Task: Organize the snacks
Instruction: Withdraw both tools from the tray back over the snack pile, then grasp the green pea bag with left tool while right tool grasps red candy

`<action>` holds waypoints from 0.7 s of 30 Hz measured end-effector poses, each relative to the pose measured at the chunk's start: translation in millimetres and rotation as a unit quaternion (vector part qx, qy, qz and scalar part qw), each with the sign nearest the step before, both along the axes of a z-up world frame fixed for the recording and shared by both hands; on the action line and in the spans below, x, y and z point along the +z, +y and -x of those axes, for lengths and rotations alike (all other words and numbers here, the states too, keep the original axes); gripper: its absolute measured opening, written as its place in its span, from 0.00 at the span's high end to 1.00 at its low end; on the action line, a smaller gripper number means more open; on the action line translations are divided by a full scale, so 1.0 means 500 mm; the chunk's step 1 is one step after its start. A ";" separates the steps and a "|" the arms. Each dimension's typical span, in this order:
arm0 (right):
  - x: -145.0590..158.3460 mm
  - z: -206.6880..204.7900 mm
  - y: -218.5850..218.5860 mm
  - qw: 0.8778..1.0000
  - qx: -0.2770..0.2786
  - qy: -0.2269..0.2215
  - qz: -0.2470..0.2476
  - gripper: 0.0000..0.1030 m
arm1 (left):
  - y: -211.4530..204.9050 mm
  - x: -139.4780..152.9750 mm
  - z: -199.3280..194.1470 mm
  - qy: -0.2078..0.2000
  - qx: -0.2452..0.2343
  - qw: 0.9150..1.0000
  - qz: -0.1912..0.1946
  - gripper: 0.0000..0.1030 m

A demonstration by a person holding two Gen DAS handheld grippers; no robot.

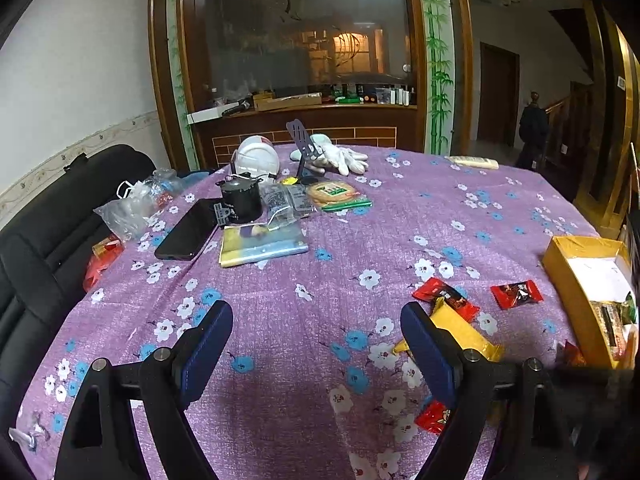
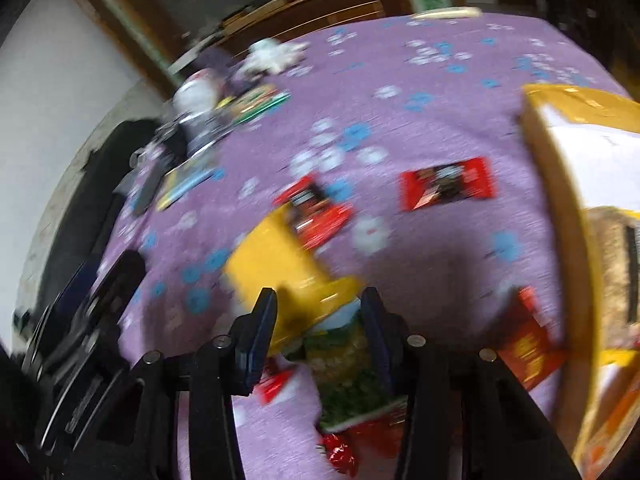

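My left gripper is open and empty above the purple flowered tablecloth. To its right lie a yellow snack packet, two red snack packets and a small red one. A yellow cardboard box with snacks inside stands at the right edge. The right wrist view is blurred. My right gripper holds a green and yellow snack packet between its fingers, above the yellow packet. Red packets and the box lie beyond.
At the far left of the table lie a black phone, a black pot, a white helmet, white gloves, plastic bags and flat packets. A black chair stands on the left. A wooden counter is behind.
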State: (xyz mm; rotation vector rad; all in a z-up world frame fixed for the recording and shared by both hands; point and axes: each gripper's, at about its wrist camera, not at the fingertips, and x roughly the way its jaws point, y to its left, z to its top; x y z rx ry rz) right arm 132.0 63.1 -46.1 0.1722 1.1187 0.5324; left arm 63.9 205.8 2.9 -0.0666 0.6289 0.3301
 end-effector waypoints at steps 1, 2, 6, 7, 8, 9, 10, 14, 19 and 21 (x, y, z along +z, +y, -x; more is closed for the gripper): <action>0.001 0.013 0.012 1.000 0.020 0.002 -0.005 0.60 | 0.001 0.001 0.001 -0.001 0.000 1.000 0.001 0.13; 0.003 0.023 0.017 0.999 0.033 0.002 -0.007 0.60 | 0.001 0.001 0.002 -0.002 -0.001 1.000 0.002 0.13; 0.033 0.039 0.003 0.999 0.031 -0.034 0.003 0.59 | 0.003 0.004 0.001 -0.005 -0.001 1.000 0.005 0.13; 0.044 0.038 -0.008 0.998 0.018 -0.055 0.018 0.59 | 0.002 0.003 0.001 -0.004 -0.002 1.000 0.005 0.13; 0.051 0.034 -0.019 0.997 0.004 -0.069 0.034 0.59 | 0.000 0.003 0.001 -0.003 -0.004 1.000 0.004 0.13; 0.053 0.029 -0.028 0.996 -0.010 -0.076 0.047 0.59 | -0.001 0.003 0.001 -0.003 -0.005 1.000 0.003 0.13; 0.054 0.022 -0.042 0.995 -0.028 -0.081 0.060 0.60 | -0.003 0.004 0.001 -0.004 -0.006 1.000 0.001 0.13; 0.037 0.003 -0.074 0.988 -0.073 -0.081 0.109 0.60 | -0.006 0.009 0.007 -0.012 -0.007 1.000 -0.003 0.13; 0.012 -0.007 -0.083 0.984 -0.085 -0.071 0.142 0.60 | -0.008 0.012 0.010 -0.015 -0.008 1.000 -0.007 0.13; 0.014 -0.002 -0.080 0.983 -0.083 -0.075 0.147 0.60 | -0.008 0.013 0.011 -0.017 -0.009 1.000 -0.007 0.13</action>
